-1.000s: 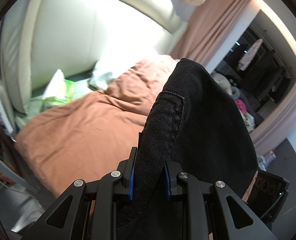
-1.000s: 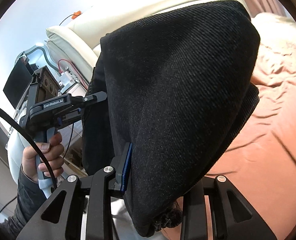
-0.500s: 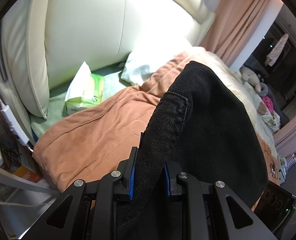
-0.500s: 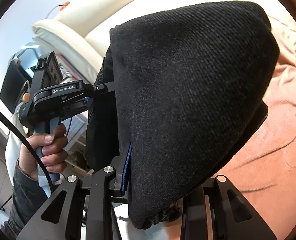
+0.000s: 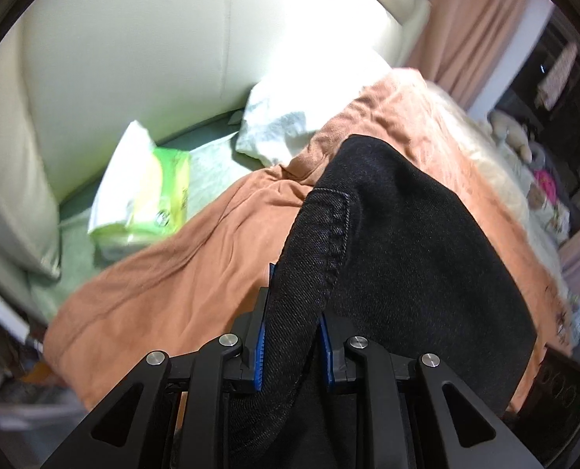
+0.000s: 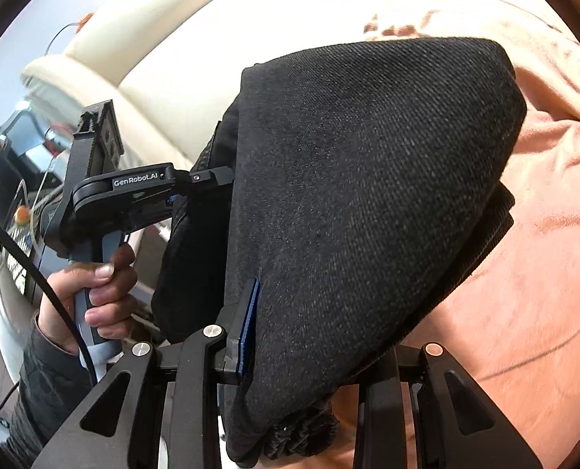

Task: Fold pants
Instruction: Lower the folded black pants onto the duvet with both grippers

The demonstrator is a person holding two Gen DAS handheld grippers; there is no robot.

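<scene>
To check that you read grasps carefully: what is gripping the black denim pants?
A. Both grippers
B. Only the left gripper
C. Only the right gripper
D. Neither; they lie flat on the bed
A: the left gripper and the right gripper each clamp a fold of the black denim pants.

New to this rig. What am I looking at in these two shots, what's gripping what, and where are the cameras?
No robot arm here: a person holds a handheld two-finger gripper in each hand. Each picture comes from a fisheye camera on one gripper, looking along its fingers. In the left wrist view, the left gripper is clamped on a seamed edge of the black pants. In the right wrist view, the right gripper pinches another part of the pants; you also see the person's left hand holding the other tool. Below is a bed with an orange blanket, a white pillow and a green tissue pack.
</scene>
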